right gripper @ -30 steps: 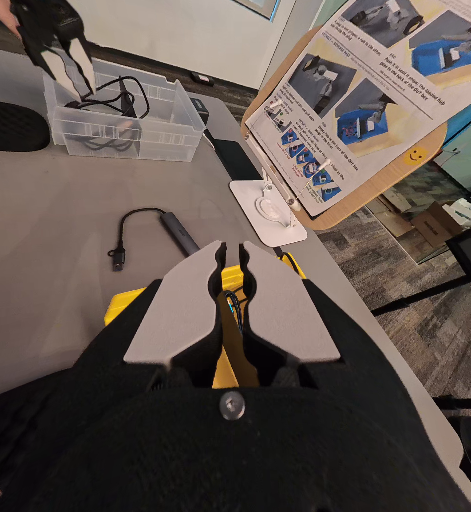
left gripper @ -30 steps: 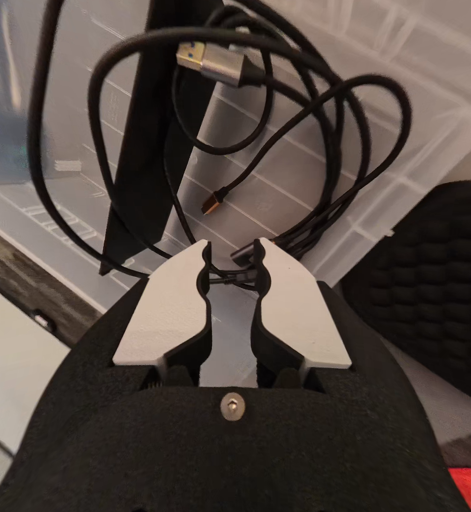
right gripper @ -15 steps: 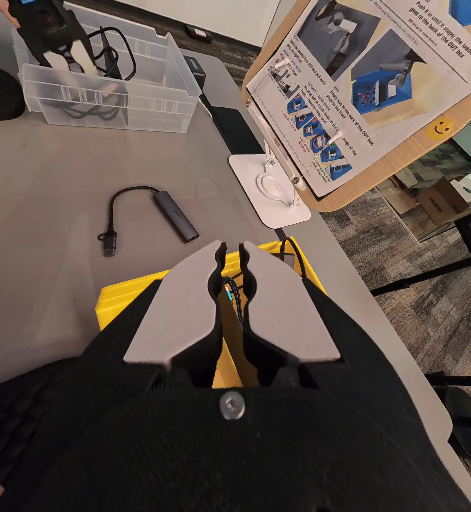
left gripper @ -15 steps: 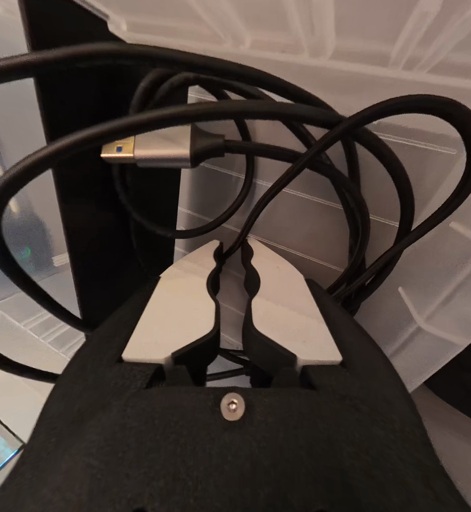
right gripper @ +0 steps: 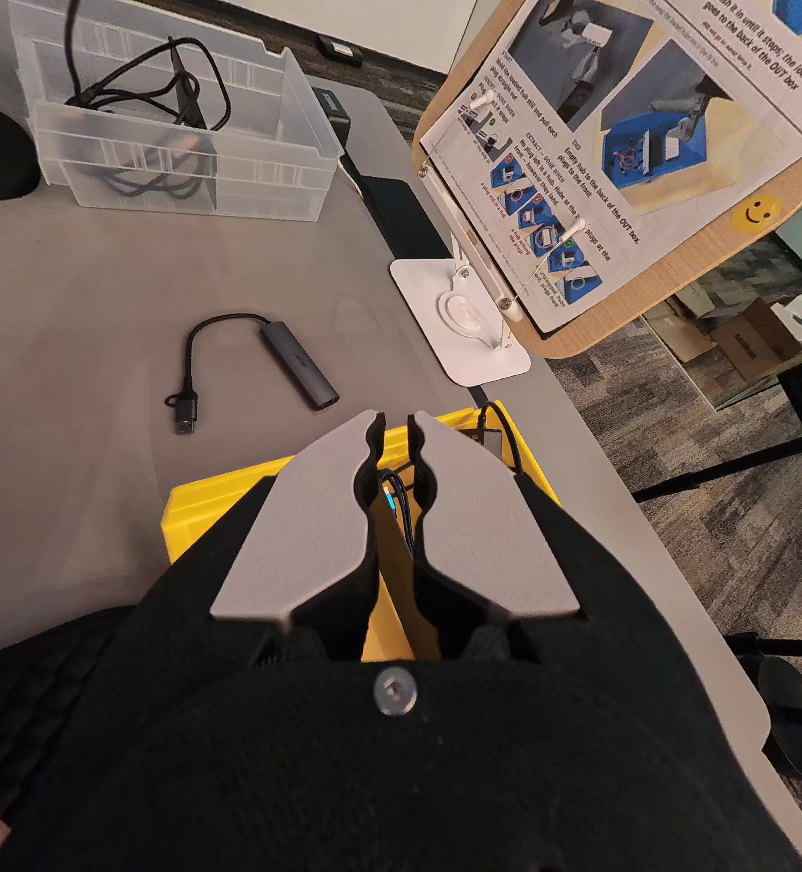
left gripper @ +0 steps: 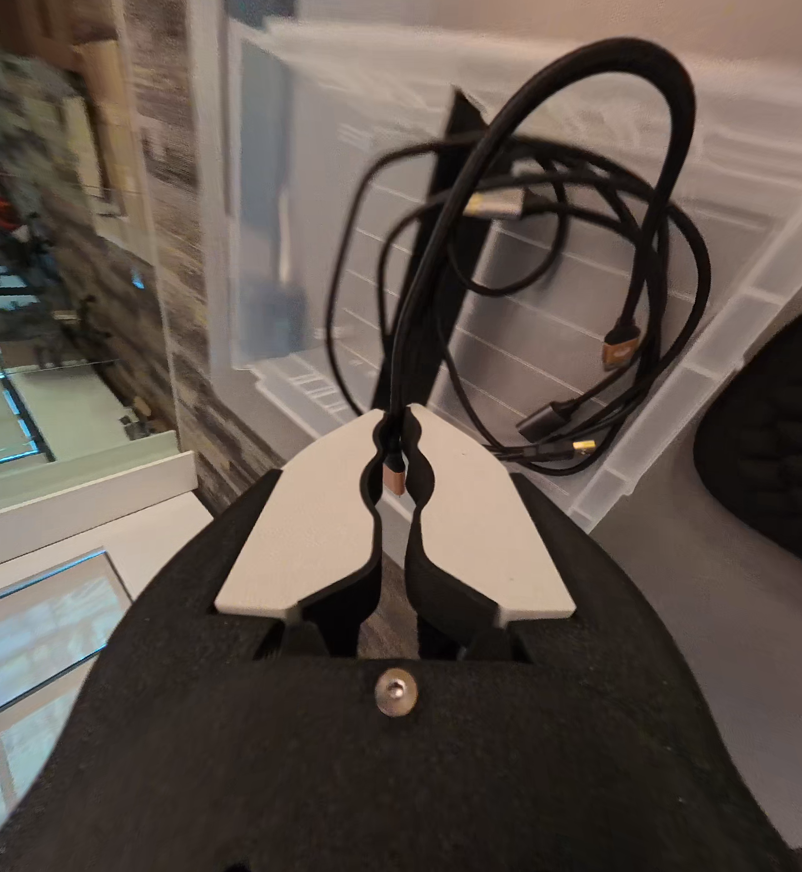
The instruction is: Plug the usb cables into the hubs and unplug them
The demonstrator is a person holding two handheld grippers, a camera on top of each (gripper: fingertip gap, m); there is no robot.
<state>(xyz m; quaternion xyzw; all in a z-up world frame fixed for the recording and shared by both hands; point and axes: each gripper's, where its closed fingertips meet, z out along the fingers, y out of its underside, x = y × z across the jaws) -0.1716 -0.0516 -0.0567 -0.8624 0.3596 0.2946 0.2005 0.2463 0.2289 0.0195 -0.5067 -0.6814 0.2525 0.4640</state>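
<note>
My left gripper (left gripper: 396,415) is shut on a black USB cable (left gripper: 672,141), with its copper-coloured plug (left gripper: 393,476) between the fingers and pointing back toward the camera. The cable loops up over the clear plastic bin (left gripper: 663,424), where more black cables and plugs lie. My right gripper (right gripper: 395,417) is nearly closed and empty, above a yellow bin (right gripper: 229,490) holding dark cables. A grey USB hub (right gripper: 297,361) with a short black lead lies on the grey table ahead of it. The clear bin also shows in the right wrist view (right gripper: 257,188).
An instruction board (right gripper: 625,141) on a white stand (right gripper: 460,321) sits at the table's right edge. A black cushioned pad (left gripper: 776,448) lies beside the clear bin. The floor drops away to the right of the table. The grippers' ends are close to 50 cm from one another. It is some 25 cm from my right tips to the grey USB hub (right gripper: 297,361).
My left gripper closed on the cable near its copper plug and lifted it up and back out of the clear bin. My right gripper drew back slightly over the yellow bin.
</note>
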